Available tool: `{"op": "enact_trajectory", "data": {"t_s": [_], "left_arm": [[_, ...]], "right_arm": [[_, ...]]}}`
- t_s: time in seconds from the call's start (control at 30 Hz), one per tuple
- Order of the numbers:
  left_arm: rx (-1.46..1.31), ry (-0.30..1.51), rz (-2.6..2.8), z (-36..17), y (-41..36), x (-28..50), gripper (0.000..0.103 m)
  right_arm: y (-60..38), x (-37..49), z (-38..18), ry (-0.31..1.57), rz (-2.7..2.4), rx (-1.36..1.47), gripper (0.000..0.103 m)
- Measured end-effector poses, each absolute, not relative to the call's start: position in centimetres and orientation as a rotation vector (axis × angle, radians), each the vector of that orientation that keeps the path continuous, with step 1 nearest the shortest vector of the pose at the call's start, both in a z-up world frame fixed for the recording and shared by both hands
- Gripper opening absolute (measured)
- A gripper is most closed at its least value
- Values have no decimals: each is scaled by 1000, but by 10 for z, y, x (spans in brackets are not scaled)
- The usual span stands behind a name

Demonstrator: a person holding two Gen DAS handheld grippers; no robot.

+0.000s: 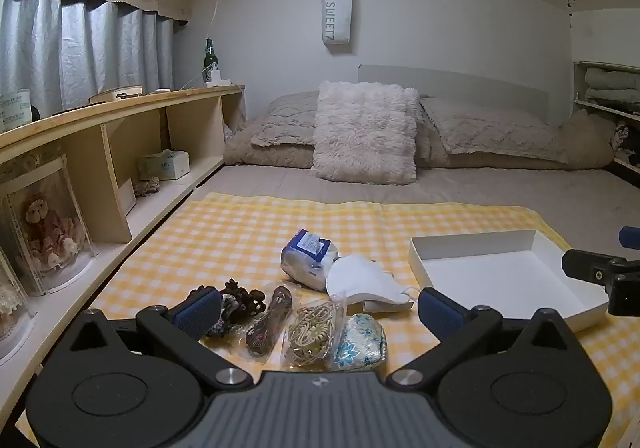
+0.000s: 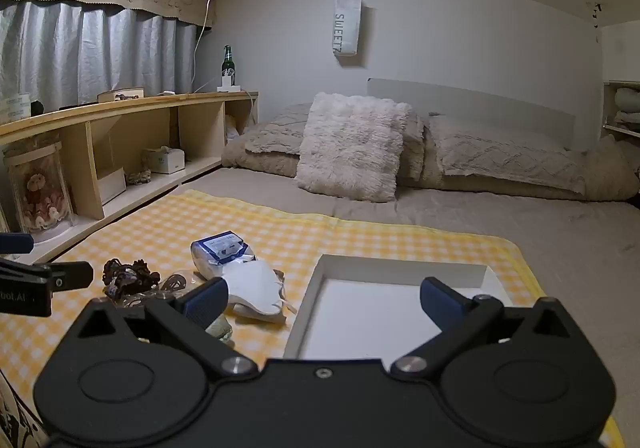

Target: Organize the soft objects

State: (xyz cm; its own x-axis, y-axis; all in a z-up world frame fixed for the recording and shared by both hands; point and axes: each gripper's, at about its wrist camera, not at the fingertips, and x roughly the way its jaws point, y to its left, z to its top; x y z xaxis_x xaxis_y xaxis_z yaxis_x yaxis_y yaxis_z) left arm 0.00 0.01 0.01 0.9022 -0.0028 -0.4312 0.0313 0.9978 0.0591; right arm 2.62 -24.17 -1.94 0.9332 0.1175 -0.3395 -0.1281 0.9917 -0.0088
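Right gripper [image 2: 323, 298] fingers wide apart, white box [image 2: 400, 272], face mask [image 2: 256, 288]

Matt white paper box [image 1: 496, 272] on checked cloth [image 1: 240, 232].

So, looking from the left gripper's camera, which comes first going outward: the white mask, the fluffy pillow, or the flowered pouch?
1. Flowered pouch, just ahead between the open left gripper's fingers.
2. White mask, a bit farther, mid-cloth.
3. Fluffy pillow, far back at the head of the bed.

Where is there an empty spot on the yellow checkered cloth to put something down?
Free: the far strip of cloth behind the tissue pack, and the white tray, which is empty. Crowded: the near middle, around the mask and bagged trinkets.
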Motion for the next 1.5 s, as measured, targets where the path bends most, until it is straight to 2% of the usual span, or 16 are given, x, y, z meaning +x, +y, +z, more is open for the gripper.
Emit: {"op": "enact_trajectory", "data": {"t_s": [1.5], "left_arm": [[64,453,-24,-4,-6,2,103]], "right_arm": [[-241,27,-19,348,123,-41,103]]}}
